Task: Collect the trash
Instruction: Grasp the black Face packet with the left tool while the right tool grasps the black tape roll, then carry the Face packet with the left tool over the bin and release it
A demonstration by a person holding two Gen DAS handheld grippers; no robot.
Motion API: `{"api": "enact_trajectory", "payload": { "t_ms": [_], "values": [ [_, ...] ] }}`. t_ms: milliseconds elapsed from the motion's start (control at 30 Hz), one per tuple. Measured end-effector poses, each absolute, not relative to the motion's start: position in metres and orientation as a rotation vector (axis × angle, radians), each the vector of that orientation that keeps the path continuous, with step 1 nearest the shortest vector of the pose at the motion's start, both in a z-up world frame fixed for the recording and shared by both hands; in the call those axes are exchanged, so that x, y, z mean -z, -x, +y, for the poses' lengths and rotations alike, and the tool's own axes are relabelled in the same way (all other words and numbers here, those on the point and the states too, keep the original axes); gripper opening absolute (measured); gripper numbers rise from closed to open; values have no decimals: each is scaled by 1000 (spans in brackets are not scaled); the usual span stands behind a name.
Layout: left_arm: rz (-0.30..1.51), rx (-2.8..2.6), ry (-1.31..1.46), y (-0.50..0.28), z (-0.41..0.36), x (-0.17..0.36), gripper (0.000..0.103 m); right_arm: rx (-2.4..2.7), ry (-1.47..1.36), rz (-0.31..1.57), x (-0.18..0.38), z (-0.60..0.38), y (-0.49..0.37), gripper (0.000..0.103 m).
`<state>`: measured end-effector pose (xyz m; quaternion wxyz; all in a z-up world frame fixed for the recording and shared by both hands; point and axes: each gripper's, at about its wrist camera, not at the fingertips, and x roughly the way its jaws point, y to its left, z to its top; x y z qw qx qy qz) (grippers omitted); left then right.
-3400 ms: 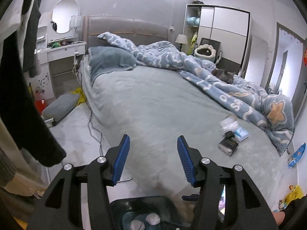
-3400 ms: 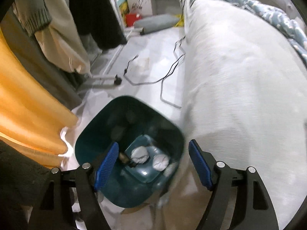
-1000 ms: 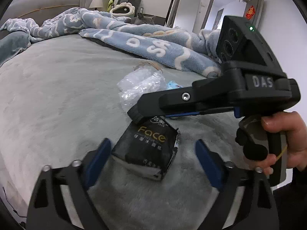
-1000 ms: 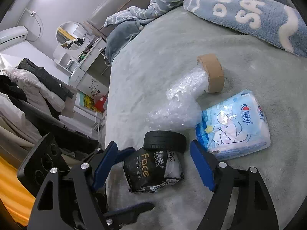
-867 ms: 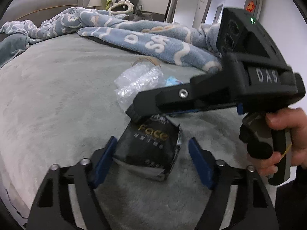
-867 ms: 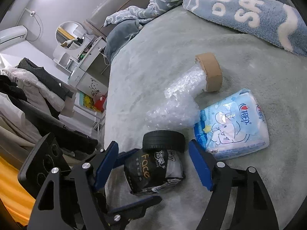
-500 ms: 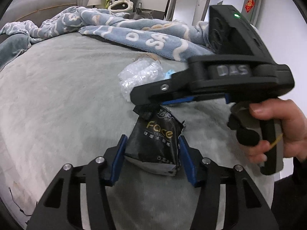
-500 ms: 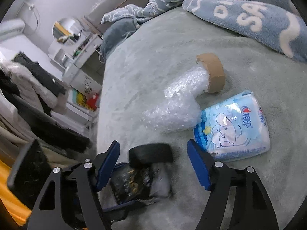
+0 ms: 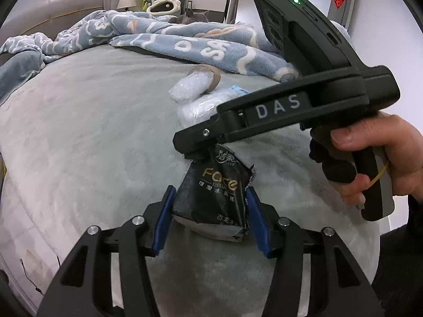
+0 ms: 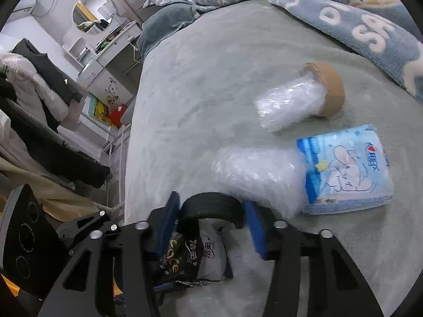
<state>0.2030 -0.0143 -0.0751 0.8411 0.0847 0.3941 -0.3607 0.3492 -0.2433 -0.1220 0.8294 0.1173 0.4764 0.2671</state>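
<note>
A black "Face" tissue pack [image 9: 215, 198] lies on the grey bed and my left gripper [image 9: 210, 212] is shut on its sides. The pack also shows in the right wrist view [image 10: 190, 259]. My right gripper [image 10: 211, 211] is shut on a small black toy tyre [image 10: 211, 206] just above that pack. In the left wrist view the right gripper's body [image 9: 277, 111] crosses over the pack and hides the tyre. Crumpled bubble wrap [image 10: 253, 169], a tape roll stuffed with bubble wrap [image 10: 298, 100] and a light blue tissue pack [image 10: 346, 166] lie beyond.
A rumpled blue blanket [image 9: 198, 45] covers the bed's far side. A grey pillow [image 10: 166, 23] lies by the headboard. Clothes [image 10: 45, 132] hang on a rack left of the bed, with a dresser and round mirror [image 10: 92, 17] behind.
Both grippers came from the bin to the bed. My left gripper closed on the black tissue pack. My right gripper closed on the tyre.
</note>
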Motion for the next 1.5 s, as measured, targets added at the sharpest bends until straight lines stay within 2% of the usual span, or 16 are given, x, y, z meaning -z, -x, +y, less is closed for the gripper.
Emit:
{"api": "enact_trajectory", "payload": {
  "t_ms": [467, 1033, 1500],
  "values": [
    [843, 659, -137, -176, 26, 63, 55, -579, -175, 955, 96, -222, -328, 47],
    [843, 311, -94, -124, 73, 42, 55, -575, -12, 800, 69, -205, -269, 47],
    [969, 130, -64, -103, 126, 80, 55, -555, 51, 728, 67, -184, -211, 47]
  ]
}}
